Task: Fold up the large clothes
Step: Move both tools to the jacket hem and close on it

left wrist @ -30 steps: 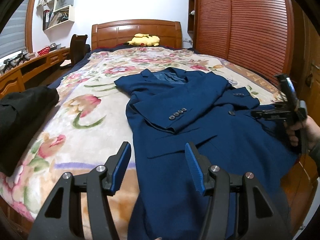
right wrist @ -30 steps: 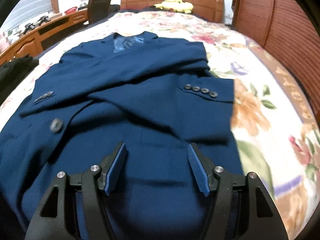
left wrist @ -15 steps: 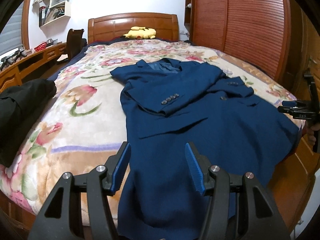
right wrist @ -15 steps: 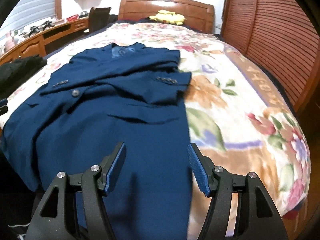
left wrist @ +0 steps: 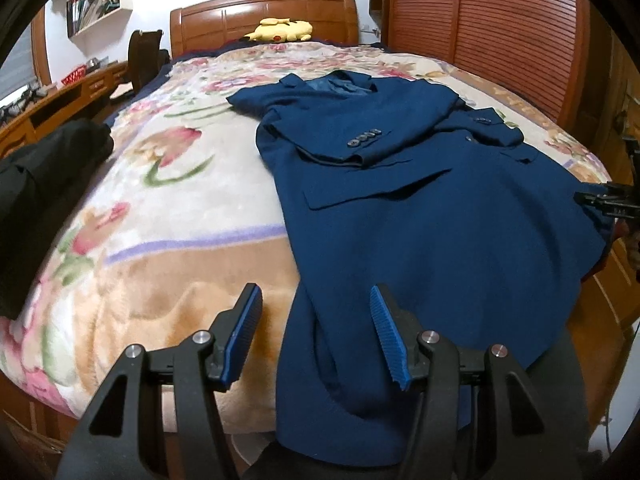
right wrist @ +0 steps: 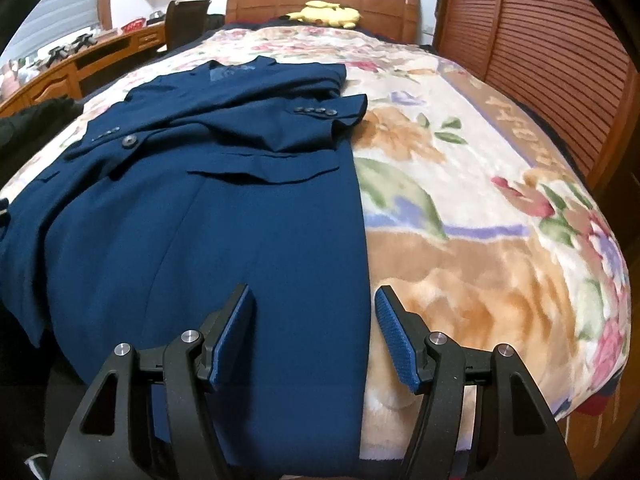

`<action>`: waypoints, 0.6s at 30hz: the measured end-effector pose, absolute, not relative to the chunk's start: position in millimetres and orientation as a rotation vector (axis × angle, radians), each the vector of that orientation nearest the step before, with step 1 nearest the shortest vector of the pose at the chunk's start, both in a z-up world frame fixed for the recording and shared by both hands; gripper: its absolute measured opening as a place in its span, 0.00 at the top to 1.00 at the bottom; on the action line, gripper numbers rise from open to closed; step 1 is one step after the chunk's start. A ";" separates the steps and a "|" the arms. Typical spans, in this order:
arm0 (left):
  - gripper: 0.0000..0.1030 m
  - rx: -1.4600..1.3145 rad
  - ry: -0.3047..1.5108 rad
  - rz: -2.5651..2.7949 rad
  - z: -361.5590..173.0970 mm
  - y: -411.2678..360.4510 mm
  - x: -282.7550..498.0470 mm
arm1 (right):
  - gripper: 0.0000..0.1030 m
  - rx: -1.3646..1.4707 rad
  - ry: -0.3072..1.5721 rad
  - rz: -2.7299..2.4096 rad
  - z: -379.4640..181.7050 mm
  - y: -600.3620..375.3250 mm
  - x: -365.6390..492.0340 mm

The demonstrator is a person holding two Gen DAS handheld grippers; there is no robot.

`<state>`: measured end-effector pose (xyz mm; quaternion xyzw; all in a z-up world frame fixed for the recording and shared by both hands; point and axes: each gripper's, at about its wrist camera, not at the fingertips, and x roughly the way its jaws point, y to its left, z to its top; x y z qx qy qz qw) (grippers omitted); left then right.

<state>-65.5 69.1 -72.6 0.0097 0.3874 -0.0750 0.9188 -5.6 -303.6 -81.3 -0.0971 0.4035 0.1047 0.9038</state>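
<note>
Sleeves lie crossed on the blue jacket [left wrist: 420,216]. My left tongs [left wrist: 316,336] and right tongs [right wrist: 314,334] gape empty above its hem; next I'd grip both corners.

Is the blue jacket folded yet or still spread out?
Partly folded: the dark blue suit jacket has both sleeves crossed over its chest, but its body lies full-length, hem hanging over the bed's foot.

Left gripper [left wrist: 316,334] and right gripper [right wrist: 314,334], jaws wide apart, nothing between them.

Both wrist views low at bed foot, facing headboard [left wrist: 262,14], sharing jacket [right wrist: 224,208].
</note>
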 end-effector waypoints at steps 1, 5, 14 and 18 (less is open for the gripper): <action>0.46 0.011 0.795 -0.157 -73.1 69.8 -66.1 | 0.37 -0.199 0.837 0.219 -81.3 -303.7 -5.8; 0.46 -0.019 0.790 -0.168 -74.5 69.9 -69.3 | 0.37 -0.212 0.863 0.253 -84.7 -299.5 -8.4; 0.47 -0.035 0.784 -0.220 -79.2 62.7 -81.9 | 0.51 -0.185 0.864 0.304 -87.2 -302.8 -15.8; 0.74 -0.024 0.782 -0.223 -75.9 64.3 -82.7 | 0.61 -0.168 0.871 0.320 -87.8 -300.5 -17.0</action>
